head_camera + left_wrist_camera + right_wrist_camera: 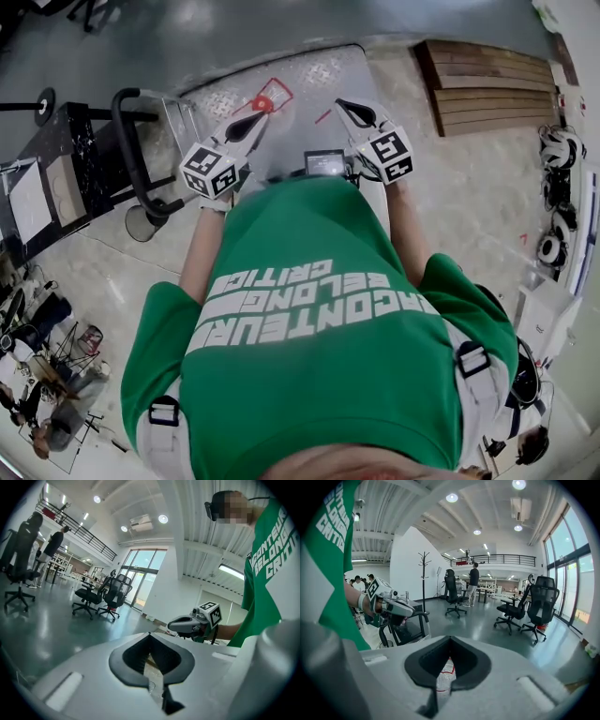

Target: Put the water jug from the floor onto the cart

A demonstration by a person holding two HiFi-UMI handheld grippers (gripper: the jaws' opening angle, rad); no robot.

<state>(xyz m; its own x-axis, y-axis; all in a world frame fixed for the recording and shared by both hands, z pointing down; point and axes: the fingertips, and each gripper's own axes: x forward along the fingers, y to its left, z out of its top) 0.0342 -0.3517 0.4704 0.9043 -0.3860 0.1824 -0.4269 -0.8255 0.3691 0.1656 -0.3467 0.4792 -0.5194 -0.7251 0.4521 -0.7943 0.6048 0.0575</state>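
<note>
No water jug shows in any view. The cart's black handle [131, 141] stands at the left, beside a diamond-plate metal deck [309, 75] marked with red tape; the handle [410, 620] also appears in the right gripper view. Both grippers hover side by side over that plate, in front of the person's green shirt. My left gripper [246, 124] [150, 634] has its jaws together with nothing between them. My right gripper [354, 112] [450, 639] is shut and empty too. Each gripper sees the other: the right gripper [187, 623] and the left gripper [389, 604].
A wooden pallet [497, 84] lies at the far right. A black table [56, 159] stands left of the cart. Office chairs [103, 597] [525, 611], a coat stand [423, 573] and a standing person [473, 581] occupy the hall floor.
</note>
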